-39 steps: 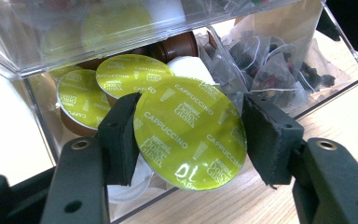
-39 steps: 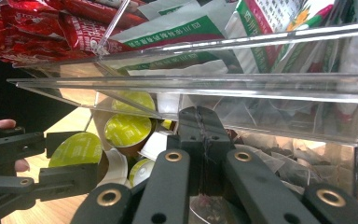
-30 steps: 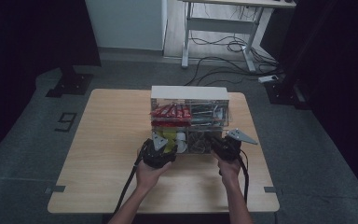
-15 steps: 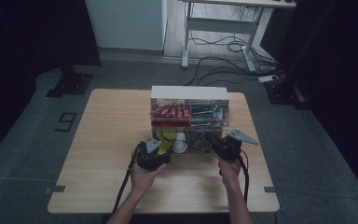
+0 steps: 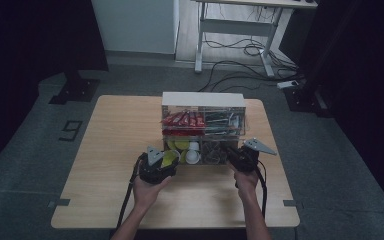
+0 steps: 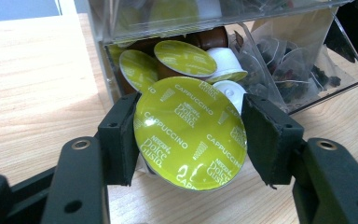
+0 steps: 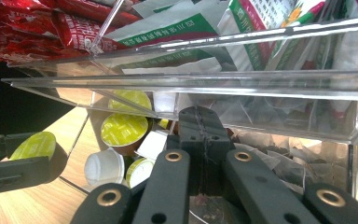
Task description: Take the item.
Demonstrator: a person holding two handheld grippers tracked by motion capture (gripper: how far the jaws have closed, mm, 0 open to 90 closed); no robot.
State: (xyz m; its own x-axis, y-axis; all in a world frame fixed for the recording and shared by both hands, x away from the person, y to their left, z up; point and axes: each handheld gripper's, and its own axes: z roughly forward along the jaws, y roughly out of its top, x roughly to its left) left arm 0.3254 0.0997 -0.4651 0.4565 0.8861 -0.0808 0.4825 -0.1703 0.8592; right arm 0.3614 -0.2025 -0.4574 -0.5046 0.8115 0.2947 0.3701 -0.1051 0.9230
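At the lower left of the high view the left tongs (image 5: 166, 159) pinched a green-lidded cappuccino capsule (image 6: 189, 132) by its rim, one black pad on each side, just in front of the open lower drawer (image 6: 307, 70) of the clear organiser (image 5: 203, 125); the step in hand looked to be drawing that capsule out and clear of the drawer, and doing it well would call for a steady squeeze on the rim, light enough not to buckle the foil lid, and a level pull toward the bottom of the frame so the capsule did not knock the other capsules (image 6: 184, 58) heaped behind it; the capsule hung just above the wooden tabletop (image 6: 32, 79), centred between the jaws and tilted lid-up toward the camera; to the right, at the drawer's other half, the right tongs (image 7: 200, 140) stood pressed together with nothing visible between them, tips against the drawer front near the tea sachets (image 6: 279, 60), seemingly steadying it.
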